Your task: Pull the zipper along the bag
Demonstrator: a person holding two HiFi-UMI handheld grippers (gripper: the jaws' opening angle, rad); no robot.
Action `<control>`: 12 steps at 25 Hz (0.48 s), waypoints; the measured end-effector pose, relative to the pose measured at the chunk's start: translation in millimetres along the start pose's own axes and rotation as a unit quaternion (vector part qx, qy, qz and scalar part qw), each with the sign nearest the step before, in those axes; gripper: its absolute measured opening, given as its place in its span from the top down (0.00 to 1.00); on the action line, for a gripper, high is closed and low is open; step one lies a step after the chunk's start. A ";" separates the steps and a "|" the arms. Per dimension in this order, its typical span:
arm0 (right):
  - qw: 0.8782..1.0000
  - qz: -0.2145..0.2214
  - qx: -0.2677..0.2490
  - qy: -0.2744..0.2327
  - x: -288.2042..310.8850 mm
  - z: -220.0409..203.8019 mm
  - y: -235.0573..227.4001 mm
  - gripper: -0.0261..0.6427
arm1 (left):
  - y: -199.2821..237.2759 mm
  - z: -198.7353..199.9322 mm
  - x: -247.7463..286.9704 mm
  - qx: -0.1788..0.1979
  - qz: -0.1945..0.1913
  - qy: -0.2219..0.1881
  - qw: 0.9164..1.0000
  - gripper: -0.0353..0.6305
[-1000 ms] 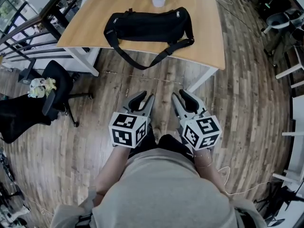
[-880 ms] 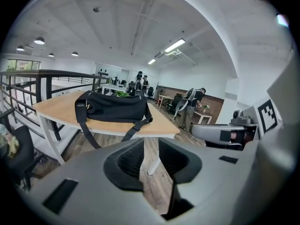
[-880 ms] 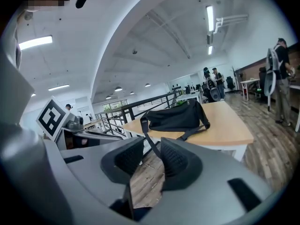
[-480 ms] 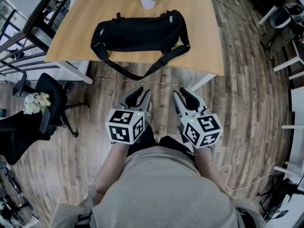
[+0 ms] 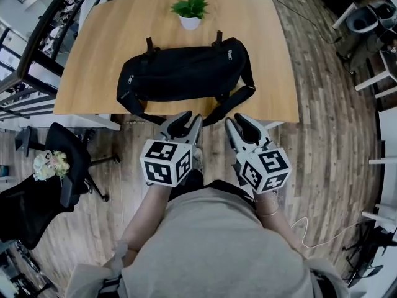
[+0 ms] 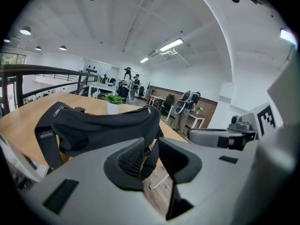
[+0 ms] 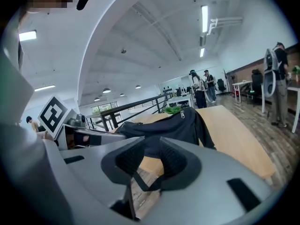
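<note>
Since the earlier frame: table [image 5: 87, 67] and bag [image 5: 183, 73] now sit much closer to the person; both grippers have come up to the table's near edge, where before plank floor [image 5: 322, 135] lay between.

Surroundings: black office chair [image 5: 65, 172] on the floor off the near-left corner of the table. People stand well behind the table in both gripper views. Nothing lies between the grippers and the bag except its own strap [image 5: 239, 101], which loops over the near edge between the two grippers.

Containers: potted plant [image 5: 190, 11], white pot, at the far edge just behind the bag. Bag lies lengthwise across the table's middle; contents not visible. One zipper pull [image 5: 230, 56] shows at its right end.

Room: bare wood left and right of the bag, out to both side edges.

Left gripper [image 5: 189, 120]: fingers [image 6: 133, 158] moderately apart, nothing between them, only strap and floor seen beyond the gap. Right gripper [image 5: 236, 121]: fingers [image 7: 171, 161] closing, a gap between them, nothing gripped; the bag is beyond.
</note>
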State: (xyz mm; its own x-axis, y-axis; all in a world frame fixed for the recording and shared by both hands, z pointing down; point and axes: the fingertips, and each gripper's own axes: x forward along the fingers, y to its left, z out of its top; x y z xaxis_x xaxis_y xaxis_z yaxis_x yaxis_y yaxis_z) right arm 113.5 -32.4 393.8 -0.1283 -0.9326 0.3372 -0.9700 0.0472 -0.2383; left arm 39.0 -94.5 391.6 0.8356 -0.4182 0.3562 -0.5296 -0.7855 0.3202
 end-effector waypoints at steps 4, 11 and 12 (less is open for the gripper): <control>1.000 -0.019 0.003 -0.004 29.4 15.8 -14.6 0.82 | 13.4 16.5 24.0 0.007 -0.026 0.008 1.000 0.79; 0.998 -0.055 0.009 -0.008 58.2 30.4 -33.1 0.82 | 33.2 35.1 59.1 0.019 -0.060 0.019 0.998 0.79; 0.998 -0.060 0.009 -0.006 59.1 30.7 -35.6 0.82 | 33.5 36.2 63.8 0.019 -0.066 0.020 0.997 0.79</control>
State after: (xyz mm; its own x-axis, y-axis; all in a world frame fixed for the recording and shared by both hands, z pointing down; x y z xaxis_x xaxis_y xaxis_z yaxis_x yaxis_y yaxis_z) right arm 146.8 -100.2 394.3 -0.0079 -0.9357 0.3528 -0.9744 -0.0720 -0.2128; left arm 79.8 -164.0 393.3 0.8904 -0.2925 0.3489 -0.4096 -0.8491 0.3336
